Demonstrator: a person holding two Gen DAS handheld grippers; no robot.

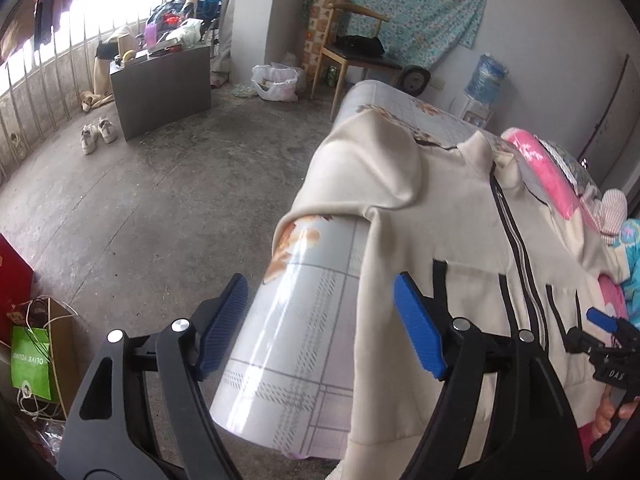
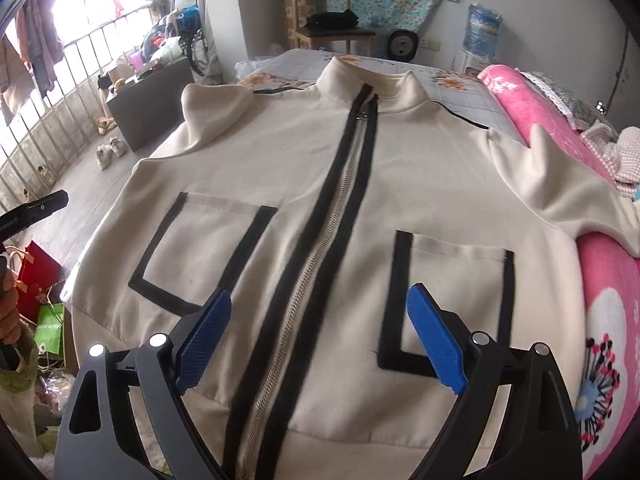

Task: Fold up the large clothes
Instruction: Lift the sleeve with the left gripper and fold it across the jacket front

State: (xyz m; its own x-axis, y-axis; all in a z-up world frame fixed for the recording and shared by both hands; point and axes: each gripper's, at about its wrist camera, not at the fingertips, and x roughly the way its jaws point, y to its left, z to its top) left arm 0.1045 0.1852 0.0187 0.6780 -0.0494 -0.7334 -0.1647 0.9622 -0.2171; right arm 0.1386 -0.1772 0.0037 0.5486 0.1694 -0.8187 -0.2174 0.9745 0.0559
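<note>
A cream zip jacket (image 2: 320,184) with black trim, a central zipper (image 2: 320,264) and two front pockets lies face up, spread over a table covered with a floral plastic cloth (image 1: 304,320). Its left sleeve (image 1: 360,172) hangs over the table's left edge. My left gripper (image 1: 320,320) is open and empty, hovering at the table's left edge beside the jacket's hem side. My right gripper (image 2: 320,340) is open and empty above the jacket's lower front, straddling the zipper. The right gripper also shows in the left wrist view (image 1: 608,332).
A pink flowered blanket (image 2: 608,320) lies along the table's right side under the right sleeve. Concrete floor (image 1: 160,200) lies left of the table, with a grey cabinet (image 1: 160,84), shoes (image 1: 98,134), a wooden chair (image 1: 352,48) and bags (image 1: 28,360).
</note>
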